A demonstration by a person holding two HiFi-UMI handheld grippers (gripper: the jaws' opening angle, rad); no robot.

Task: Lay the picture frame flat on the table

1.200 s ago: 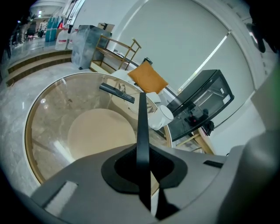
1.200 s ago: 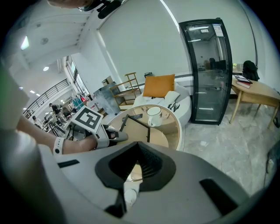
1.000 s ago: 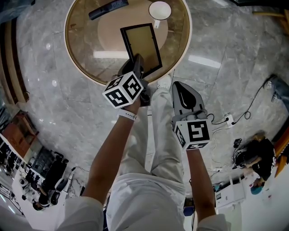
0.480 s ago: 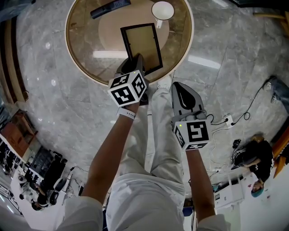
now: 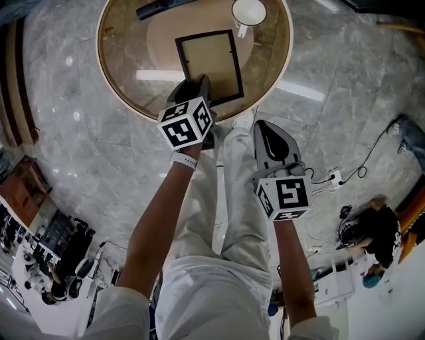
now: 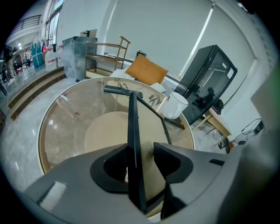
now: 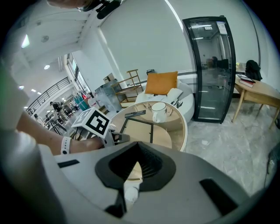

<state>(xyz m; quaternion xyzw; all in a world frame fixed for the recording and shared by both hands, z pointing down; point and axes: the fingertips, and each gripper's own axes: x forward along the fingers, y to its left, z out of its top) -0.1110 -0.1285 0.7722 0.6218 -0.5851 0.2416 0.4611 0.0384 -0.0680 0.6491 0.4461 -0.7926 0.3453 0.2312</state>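
A black picture frame (image 5: 209,66) with a beige panel lies flat or nearly flat on the round glass table (image 5: 126,73). My left gripper (image 5: 196,86) is at the frame's near edge. In the left gripper view its jaws are opening around the frame's thin black rail (image 6: 132,131), with a gap showing on the right side. The right gripper view shows the frame (image 7: 139,129) low on the table (image 7: 175,131), with the marker cube beside it. My right gripper (image 5: 264,129) hangs over the floor off the table, jaws together, holding nothing.
A white mug (image 5: 249,12) and a dark remote (image 5: 156,6) sit at the table's far side. The person's white-trousered legs (image 5: 226,199) stand against the table's near rim. A power strip and cable (image 5: 335,176) lie on the marble floor at right. A black glass cabinet (image 7: 210,65) stands beyond.
The frame has tipped down from a lean and shows a wider face. The left gripper's cube has turned and edged toward the table. The right gripper has stayed put.
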